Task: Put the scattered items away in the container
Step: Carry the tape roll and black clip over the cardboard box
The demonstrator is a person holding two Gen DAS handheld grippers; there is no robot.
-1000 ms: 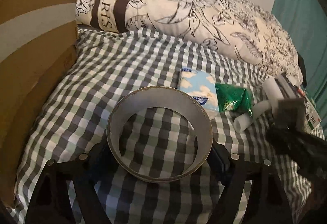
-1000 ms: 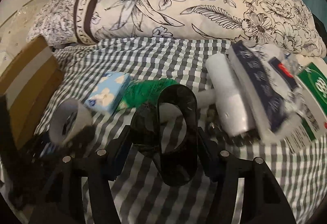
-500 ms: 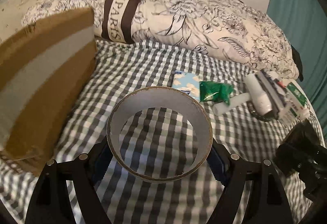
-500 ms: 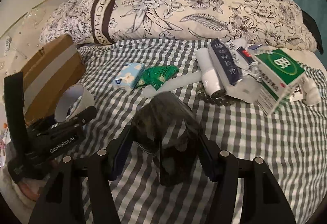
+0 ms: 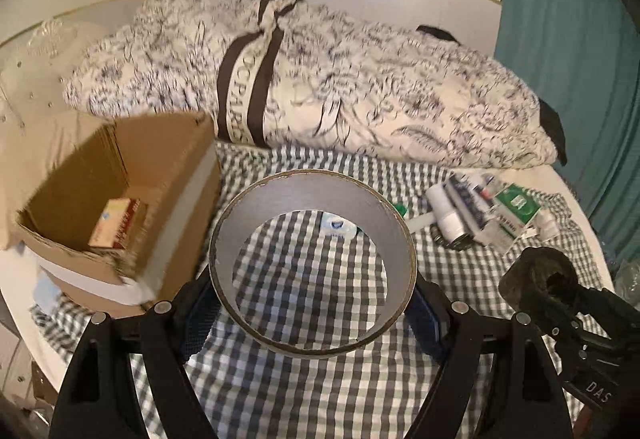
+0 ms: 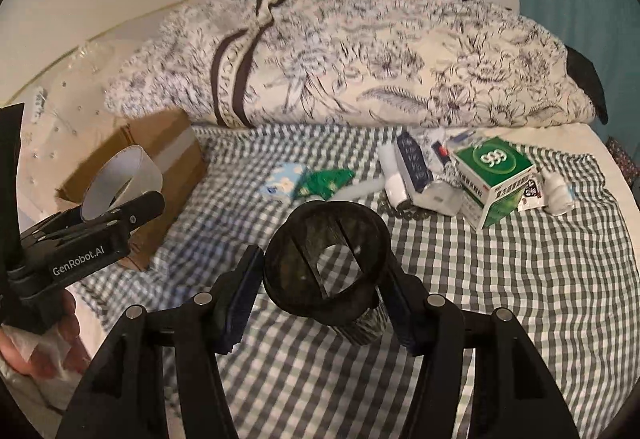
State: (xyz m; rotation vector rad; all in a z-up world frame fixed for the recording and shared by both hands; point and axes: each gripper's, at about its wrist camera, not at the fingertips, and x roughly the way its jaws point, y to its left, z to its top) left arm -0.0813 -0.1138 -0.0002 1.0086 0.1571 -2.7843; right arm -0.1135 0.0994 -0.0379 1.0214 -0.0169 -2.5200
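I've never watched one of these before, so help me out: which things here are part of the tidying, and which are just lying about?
Part of the job:
- cardboard box, the container
- tape ring in the left gripper
- dark cup in the right gripper
- tissue pack, green packet and green-and-white box, lying loose

Just there:
- floral duvet
- checked sheet
- teal curtain

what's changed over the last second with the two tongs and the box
Both tongs rose from the checked sheet. The left tongs carried the tape roll toward the cardboard box, whose inside now shows; the right tongs lifted the dark ring. Both grips held, and the scattered items stayed put.
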